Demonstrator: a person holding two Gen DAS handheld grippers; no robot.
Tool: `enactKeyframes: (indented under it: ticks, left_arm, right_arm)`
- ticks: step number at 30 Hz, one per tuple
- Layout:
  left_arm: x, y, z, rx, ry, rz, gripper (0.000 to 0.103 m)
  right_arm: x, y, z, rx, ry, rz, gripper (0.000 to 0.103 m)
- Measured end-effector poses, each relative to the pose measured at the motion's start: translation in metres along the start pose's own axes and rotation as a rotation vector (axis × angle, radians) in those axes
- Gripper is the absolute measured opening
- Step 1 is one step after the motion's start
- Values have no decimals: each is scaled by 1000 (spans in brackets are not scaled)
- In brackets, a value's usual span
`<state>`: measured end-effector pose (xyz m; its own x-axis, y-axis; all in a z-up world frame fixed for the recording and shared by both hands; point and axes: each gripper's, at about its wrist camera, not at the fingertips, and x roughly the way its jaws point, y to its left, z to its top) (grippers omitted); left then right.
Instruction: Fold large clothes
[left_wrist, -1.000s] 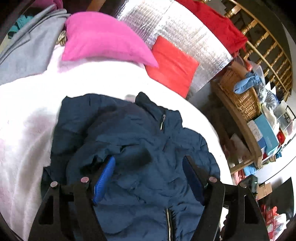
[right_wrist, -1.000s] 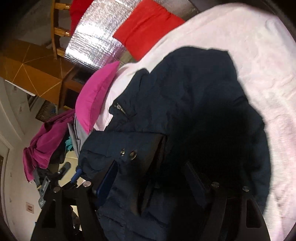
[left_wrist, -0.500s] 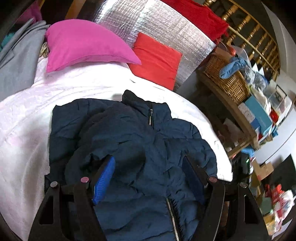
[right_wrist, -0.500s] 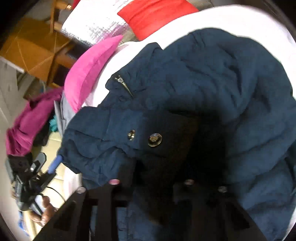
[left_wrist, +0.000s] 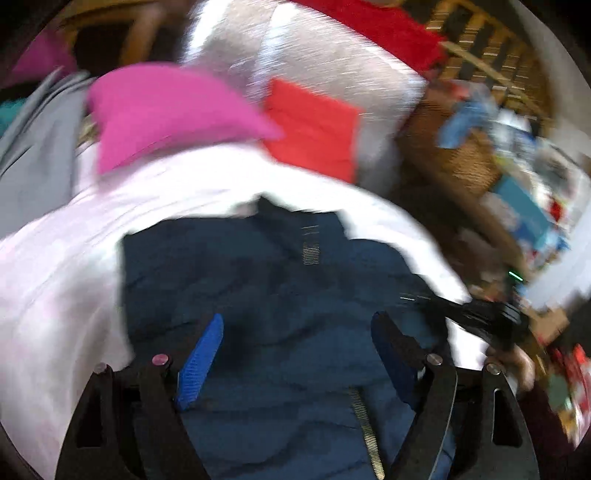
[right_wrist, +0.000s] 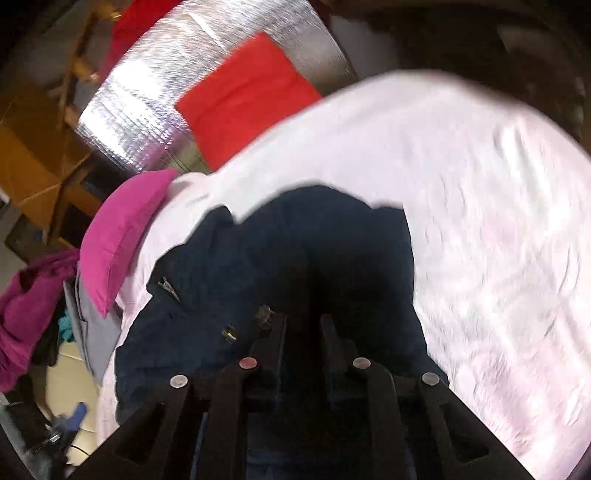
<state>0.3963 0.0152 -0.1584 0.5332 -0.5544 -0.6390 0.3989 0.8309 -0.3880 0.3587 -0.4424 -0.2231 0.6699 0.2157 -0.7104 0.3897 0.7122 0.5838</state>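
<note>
The puffy navy jacket (left_wrist: 280, 295) lay rumpled on the white bedspread (right_wrist: 480, 221), the right gripper (right_wrist: 303, 332) tilted down and clenched on a fold of its quilted fabric, while the left gripper (left_wrist: 295, 354), angled down above the zipper, was opening with nothing pinched, before a pink pillow (left_wrist: 166, 110).

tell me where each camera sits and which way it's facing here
Left wrist: on the left gripper, looking down over the navy jacket toward the pink pillow; its jaws are opening, nothing pinched; the right gripper and hand show.
Right wrist: on the right gripper, clamped on jacket fabric, looking across the white bedspread.
Shared: jacket, pink pillow, red cushion, bedspread.
</note>
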Motion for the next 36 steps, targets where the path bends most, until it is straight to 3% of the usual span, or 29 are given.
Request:
enactKeyframes:
  ticks: [2, 3, 4, 8, 10, 11, 14, 17, 19, 21, 25, 28, 30, 36]
  left_arm:
    - [11, 17, 2, -70, 29, 82, 83]
    - [19, 28, 2, -120, 60, 142, 83]
    - [25, 35, 1, -145, 82, 170, 83]
    - [53, 48, -8, -145, 197, 286, 83]
    - [60, 38, -10, -89, 214, 331, 83]
    - [62, 32, -11, -56, 215, 348, 83]
    - [61, 23, -12, -6, 206, 345, 83]
    - [59, 20, -8, 5, 186, 338, 83]
    - [55, 19, -6, 5, 155, 334, 83]
    - [51, 17, -2, 0, 121, 336, 83]
    - [69, 25, -5, 1, 198, 411, 83]
    - [73, 25, -6, 15, 215, 423, 83]
    - [71, 22, -4, 24, 201, 431, 83]
    - [52, 13, 4, 20, 94, 435, 83]
  right_arm:
    - [0, -7, -6, 41, 8, 71, 46]
    - [-2, -9, -8, 47, -3, 87, 70]
    - [-5, -8, -10, 41, -17, 110, 75]
    - [0, -8, -13, -4, 11, 90, 74]
    - [15, -6, -17, -7, 74, 94, 58]
    - [23, -1, -19, -26, 107, 72, 42]
    - [21, 18, -26, -152, 108, 0, 25]
    - [-1, 40, -16, -232, -8, -20, 21]
    - [-12, 45, -7, -225, -86, -32, 21]
    - [-9, 44, -2, -213, -103, -54, 21]
    - [30, 26, -12, -184, 35, -128, 24]
    - [25, 17, -16, -152, 44, -76, 40]
    - [11, 18, -16, -134, 8, -56, 69]
    - [-38, 56, -21, -279, -181, -62, 71]
